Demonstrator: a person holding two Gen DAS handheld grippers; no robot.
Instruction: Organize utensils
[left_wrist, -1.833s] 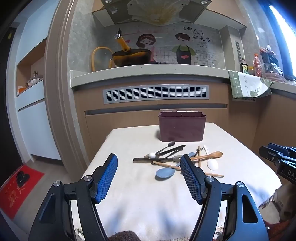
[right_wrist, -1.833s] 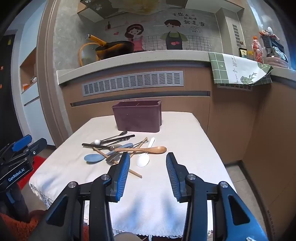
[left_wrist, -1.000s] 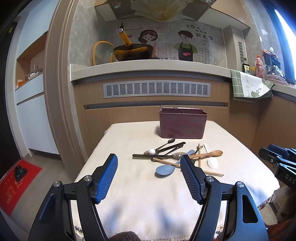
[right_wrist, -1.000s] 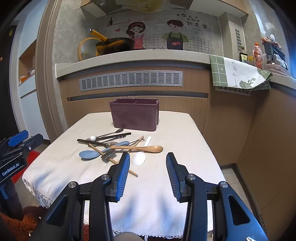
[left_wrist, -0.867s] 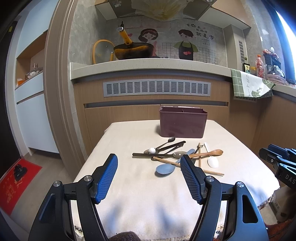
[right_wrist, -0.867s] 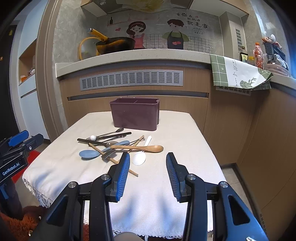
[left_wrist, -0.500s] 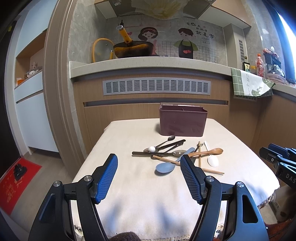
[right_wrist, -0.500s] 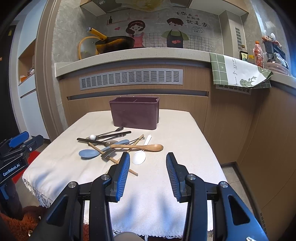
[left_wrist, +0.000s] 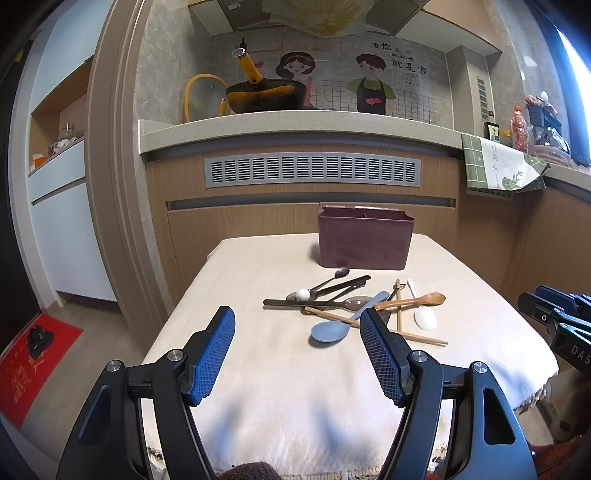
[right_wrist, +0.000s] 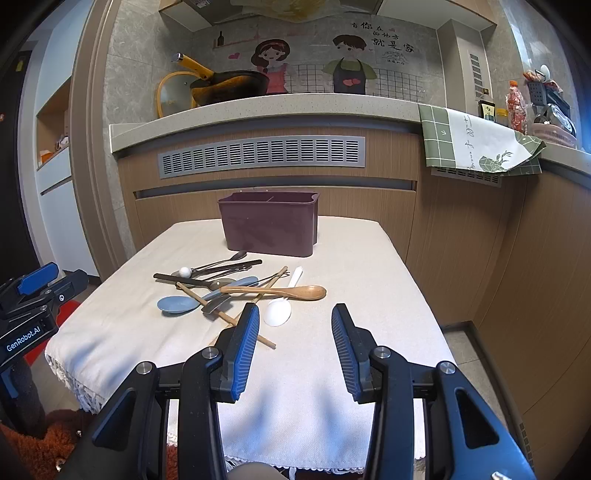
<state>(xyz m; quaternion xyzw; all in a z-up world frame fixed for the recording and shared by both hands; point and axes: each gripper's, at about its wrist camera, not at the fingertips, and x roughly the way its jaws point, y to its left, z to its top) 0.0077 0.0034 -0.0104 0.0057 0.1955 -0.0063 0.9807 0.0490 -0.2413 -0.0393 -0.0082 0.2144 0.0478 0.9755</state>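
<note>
A dark maroon utensil holder (left_wrist: 365, 242) (right_wrist: 270, 227) stands at the far side of the cloth-covered table (left_wrist: 258, 369) (right_wrist: 369, 266). In front of it lies a loose heap of utensils: a blue spoon (left_wrist: 330, 329) (right_wrist: 177, 304), a wooden spoon (left_wrist: 410, 302) (right_wrist: 288, 291), a white spoon (left_wrist: 424, 316) (right_wrist: 279, 311), metal spoons (left_wrist: 328, 282) and wooden chopsticks (left_wrist: 398, 304). My left gripper (left_wrist: 297, 328) hovers open over the near left of the table, short of the heap. Over the near right, my right gripper (right_wrist: 293, 326) is open too, just before the white spoon. Neither holds anything.
A kitchen counter (left_wrist: 295, 125) with a pan (left_wrist: 264, 96) runs behind the table. A green checked towel (right_wrist: 476, 144) hangs over the counter at the right. Wooden cabinet fronts close off the right side. A red mat (left_wrist: 29, 365) lies on the floor to the left.
The view of both cameras has shifted slightly since the oldest frames; over the last second nothing has visibly moved. Both grippers stay open and the utensils lie as before.
</note>
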